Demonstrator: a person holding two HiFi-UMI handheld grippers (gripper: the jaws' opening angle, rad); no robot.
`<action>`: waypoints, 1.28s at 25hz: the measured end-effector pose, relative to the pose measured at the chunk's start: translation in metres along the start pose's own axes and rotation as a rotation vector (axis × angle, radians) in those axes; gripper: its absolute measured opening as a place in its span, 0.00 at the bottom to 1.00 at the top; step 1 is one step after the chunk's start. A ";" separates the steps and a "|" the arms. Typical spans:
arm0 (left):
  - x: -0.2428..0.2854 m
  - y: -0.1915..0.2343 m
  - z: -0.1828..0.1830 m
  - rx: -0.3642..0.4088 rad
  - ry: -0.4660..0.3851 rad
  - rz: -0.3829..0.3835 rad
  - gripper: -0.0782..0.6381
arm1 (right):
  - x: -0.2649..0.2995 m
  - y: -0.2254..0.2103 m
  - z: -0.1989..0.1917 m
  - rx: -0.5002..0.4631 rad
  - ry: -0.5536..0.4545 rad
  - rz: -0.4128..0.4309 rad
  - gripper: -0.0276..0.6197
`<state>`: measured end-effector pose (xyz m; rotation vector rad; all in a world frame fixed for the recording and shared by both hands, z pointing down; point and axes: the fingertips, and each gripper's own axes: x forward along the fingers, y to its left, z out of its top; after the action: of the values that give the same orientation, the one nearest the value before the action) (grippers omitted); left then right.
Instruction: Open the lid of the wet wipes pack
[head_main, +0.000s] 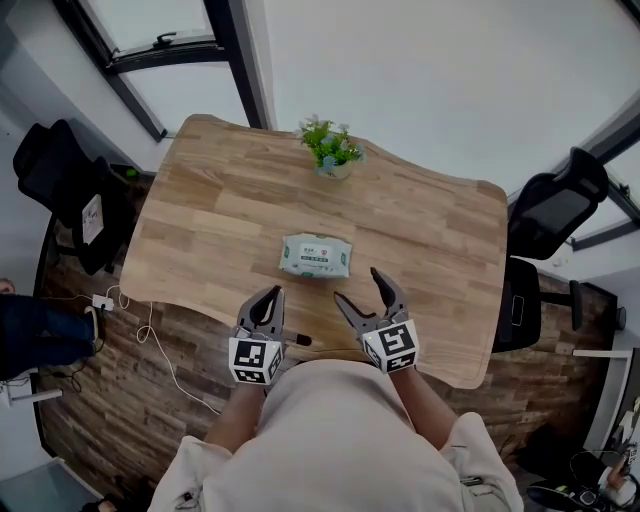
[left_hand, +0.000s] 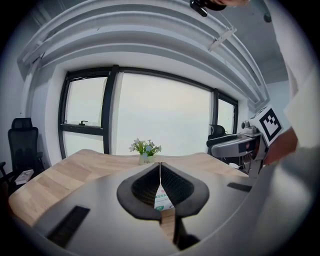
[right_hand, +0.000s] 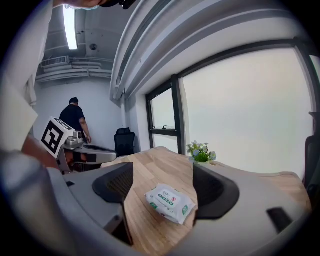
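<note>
Head view: wet wipes pack (head_main: 316, 255) is laid flat mid-table (head_main: 200, 230), label side up, prob. for reach from the near edge. Left gripper (head_main: 272, 293) & right gripper (head_main: 357, 285) are held just short of it, no contact. Room is left all round the pack; plant (head_main: 330, 150) sits well behind.
Left gripper view: jaws are pressed together, nothing btwn them.
Right gripper view: jaws are spread wide, w/ the pack framed beyond them.

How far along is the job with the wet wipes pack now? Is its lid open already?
Done: nothing yet. The wet wipes pack lies flat on the table and no flap is raised. In hand: nothing. The left gripper is shut and empty, the right gripper is open, and both are short of the pack. Remaining: reach it, steady it and lift the lid.
</note>
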<state>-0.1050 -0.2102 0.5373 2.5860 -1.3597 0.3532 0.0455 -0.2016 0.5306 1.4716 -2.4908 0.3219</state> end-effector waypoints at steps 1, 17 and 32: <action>0.002 0.001 -0.004 0.002 0.010 -0.003 0.14 | 0.004 0.001 -0.002 -0.002 0.011 0.004 0.62; 0.050 0.016 -0.055 0.064 0.170 -0.069 0.14 | 0.065 -0.013 -0.065 -0.053 0.193 0.018 0.61; 0.097 0.022 -0.111 0.157 0.329 -0.130 0.14 | 0.124 -0.022 -0.120 -0.169 0.361 0.070 0.60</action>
<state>-0.0835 -0.2667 0.6731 2.5715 -1.0842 0.8506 0.0172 -0.2785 0.6845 1.1476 -2.2224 0.3453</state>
